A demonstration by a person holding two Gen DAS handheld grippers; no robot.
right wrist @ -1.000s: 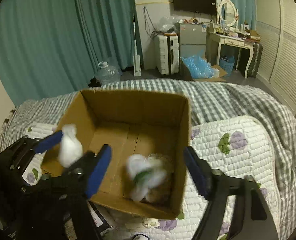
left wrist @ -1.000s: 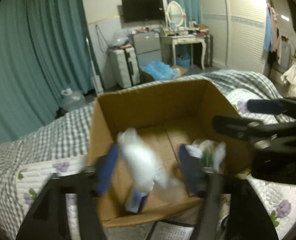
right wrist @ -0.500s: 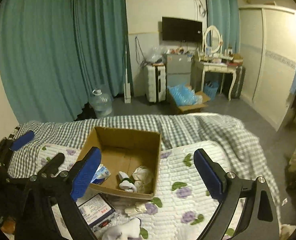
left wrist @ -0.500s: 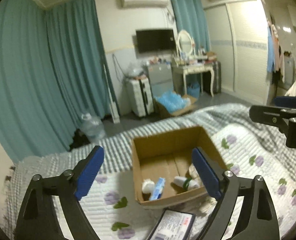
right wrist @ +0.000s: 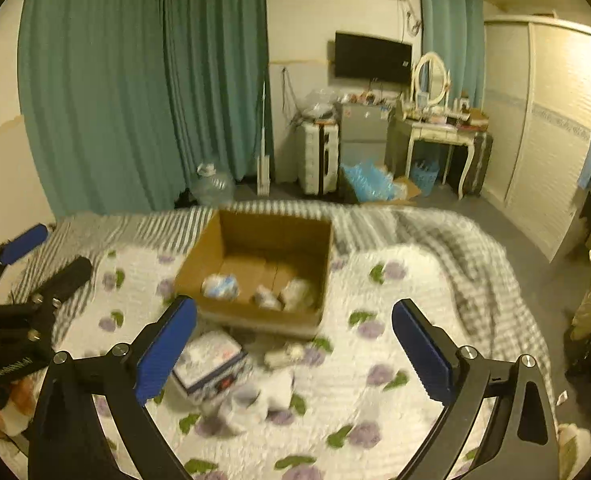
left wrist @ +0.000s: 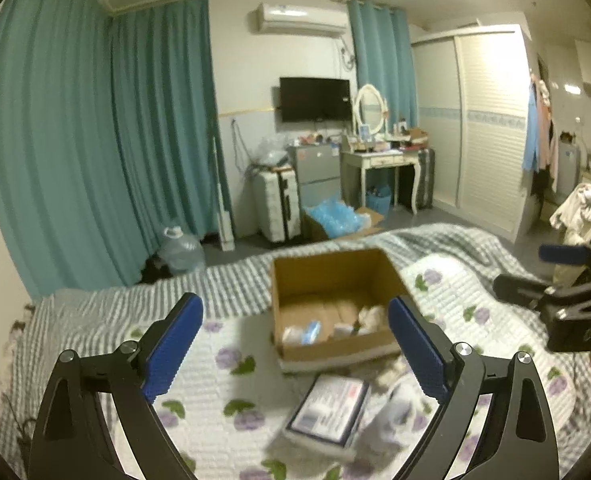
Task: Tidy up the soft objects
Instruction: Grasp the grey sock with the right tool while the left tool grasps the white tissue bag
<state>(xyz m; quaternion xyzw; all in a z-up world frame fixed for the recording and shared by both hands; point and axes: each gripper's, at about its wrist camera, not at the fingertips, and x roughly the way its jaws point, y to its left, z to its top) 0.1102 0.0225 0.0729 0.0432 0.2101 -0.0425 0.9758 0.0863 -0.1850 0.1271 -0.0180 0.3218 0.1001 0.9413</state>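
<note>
Both tools [left wrist: 295, 344] [right wrist: 295, 346] withdrew, opening; one box [right wrist: 255, 272], three bundles.

Open box on the bed, seen between empty blue pads

The right gripper [right wrist: 293, 344] is opening, nothing between its jaws. The box [right wrist: 255, 316] holds some soft white bundles [right wrist: 220, 285]. A packet [right wrist: 207, 362] lies just before it on the quilt [right wrist: 395, 280].

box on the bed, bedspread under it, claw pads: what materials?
Box: brown corrugated cardboard by the look, matte, with bare flaps. Bedspread: quilted fabric, white with a purple flower print and ribbed stitching. Claw pads: blue, ridged, likely rubber or soft plastic on black frames.
</note>
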